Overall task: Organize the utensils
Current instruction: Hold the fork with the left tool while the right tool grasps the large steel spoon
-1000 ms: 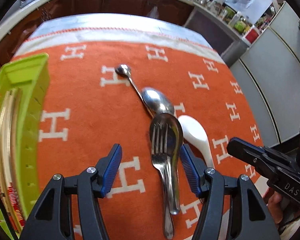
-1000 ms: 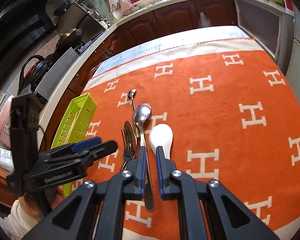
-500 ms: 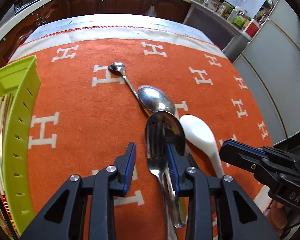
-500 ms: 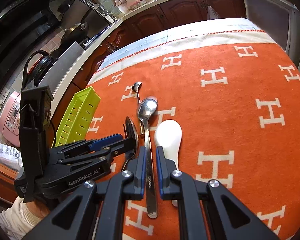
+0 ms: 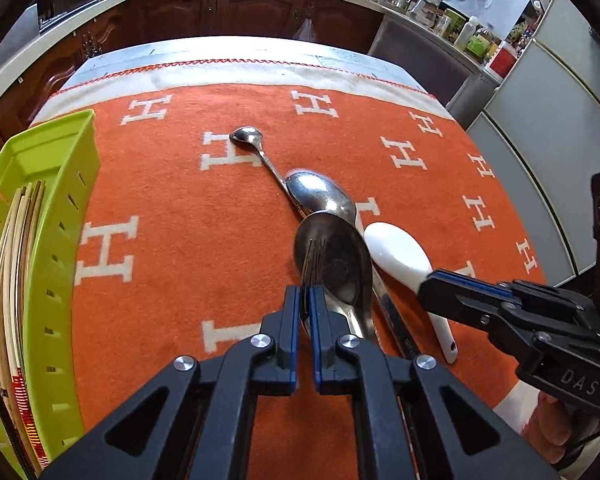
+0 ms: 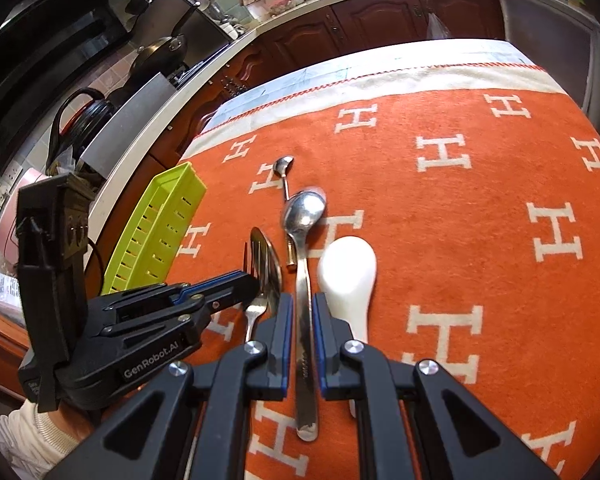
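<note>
Lying along the left edge of the table, the green tray (image 5: pixel 56 240) holds chopsticks (image 5: pixel 8 264). The left gripper (image 5: pixel 305 292) has just been closing, and its blue pads now pinch the fork (image 5: pixel 314 260) near the tines, over a steel spoon (image 5: pixel 340 256). Toward the middle of the orange cloth (image 5: pixel 180 208) lie a small teaspoon (image 5: pixel 247 136) and a larger spoon (image 6: pixel 304 216). The right gripper (image 6: pixel 300 312) stands narrowly apart around this spoon's handle; contact I cannot tell. The white spoon (image 6: pixel 350 268) lies just beside, on the right.

Bright daylight from far end, glare on spoon bowls (image 5: pixel 320 196) & pale cloth edge, strong fisheye bend w/ dark corners.
</note>
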{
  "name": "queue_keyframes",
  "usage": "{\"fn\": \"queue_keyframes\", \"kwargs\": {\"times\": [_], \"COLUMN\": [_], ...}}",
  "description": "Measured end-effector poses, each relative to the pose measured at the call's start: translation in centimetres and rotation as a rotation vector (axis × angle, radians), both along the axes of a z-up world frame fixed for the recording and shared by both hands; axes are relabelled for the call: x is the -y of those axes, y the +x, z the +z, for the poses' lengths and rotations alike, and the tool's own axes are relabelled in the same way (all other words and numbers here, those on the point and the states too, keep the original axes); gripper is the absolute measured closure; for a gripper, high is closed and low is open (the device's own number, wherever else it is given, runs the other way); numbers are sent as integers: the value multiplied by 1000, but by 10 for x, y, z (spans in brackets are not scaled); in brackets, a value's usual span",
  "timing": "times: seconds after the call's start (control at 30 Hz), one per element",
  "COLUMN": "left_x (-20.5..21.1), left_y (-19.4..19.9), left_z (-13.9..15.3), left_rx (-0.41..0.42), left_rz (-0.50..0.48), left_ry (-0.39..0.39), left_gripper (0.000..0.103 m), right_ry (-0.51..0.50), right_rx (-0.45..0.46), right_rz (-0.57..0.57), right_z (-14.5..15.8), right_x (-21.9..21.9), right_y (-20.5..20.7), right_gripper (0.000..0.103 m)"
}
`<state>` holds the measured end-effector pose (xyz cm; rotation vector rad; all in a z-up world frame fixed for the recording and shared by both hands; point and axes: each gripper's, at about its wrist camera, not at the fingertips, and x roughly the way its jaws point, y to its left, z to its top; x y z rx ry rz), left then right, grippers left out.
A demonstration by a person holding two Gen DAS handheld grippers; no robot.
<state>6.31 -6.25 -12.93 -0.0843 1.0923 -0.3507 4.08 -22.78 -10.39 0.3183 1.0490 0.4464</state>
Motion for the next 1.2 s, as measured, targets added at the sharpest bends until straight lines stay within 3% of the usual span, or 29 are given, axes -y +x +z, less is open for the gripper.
{"fn": "queue_keyframes", "kwargs": {"times": [0.43, 0.87, 1.13, 1.2], "left_x": [-7, 3, 2, 1], "left_y": [8, 7, 10, 11], "left_z": [-14, -15, -18, -20], "left_rx": [-82, -73, -46, -46], "left_rz": [-59, -111, -133, -125], "left_ry": [-196, -214, -228, -223], "left_gripper": [98, 82, 83, 94], "right_ry": [-42, -80, -110, -109], "right_rx": [-17, 17, 28, 22], "right_rz": [31, 47, 51, 53], "right_z": [-13, -15, -16, -18], "right_x": [-17, -19, -21, -21], "right_y": [11, 9, 6, 7], "right_gripper": [93, 95, 95, 95]}}
